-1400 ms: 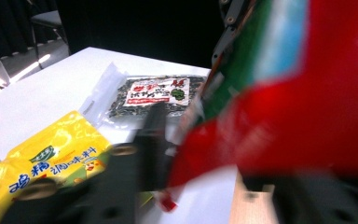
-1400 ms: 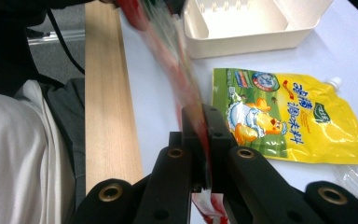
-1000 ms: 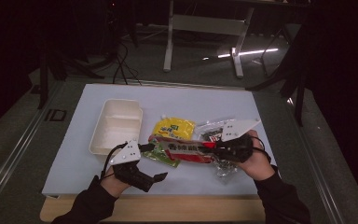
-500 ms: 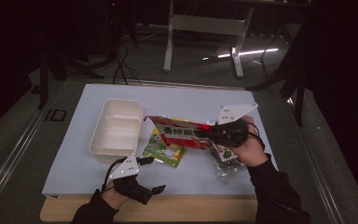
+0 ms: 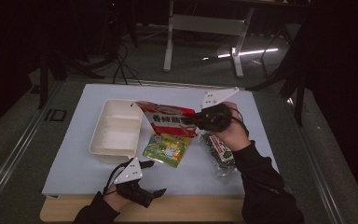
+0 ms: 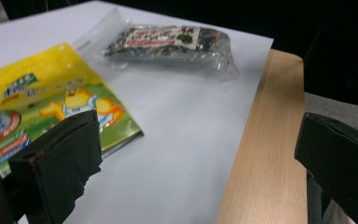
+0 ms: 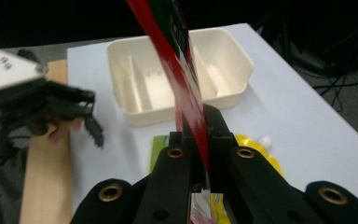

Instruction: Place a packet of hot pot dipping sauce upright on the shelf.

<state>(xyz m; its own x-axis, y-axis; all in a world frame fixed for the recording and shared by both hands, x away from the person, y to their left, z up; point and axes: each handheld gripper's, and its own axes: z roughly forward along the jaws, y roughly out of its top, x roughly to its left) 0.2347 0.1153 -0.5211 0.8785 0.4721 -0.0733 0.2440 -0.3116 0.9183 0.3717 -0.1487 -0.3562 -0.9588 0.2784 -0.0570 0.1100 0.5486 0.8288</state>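
High view: right gripper point(image 5: 196, 122) pinches the glossy red pouch point(image 5: 168, 119), now lifted beside the white plastic tray point(image 5: 116, 130); left gripper point(image 5: 151, 179), jaws wide, has dropped to the table edge

You can read "ID" on the grey floor strip point(image 5: 56, 115) left of the tabletop. The print on the red packet point(image 5: 170, 119), yellow-green packet point(image 5: 167, 148) and seaweed pack point(image 6: 168, 39) is too blurred for you to read.
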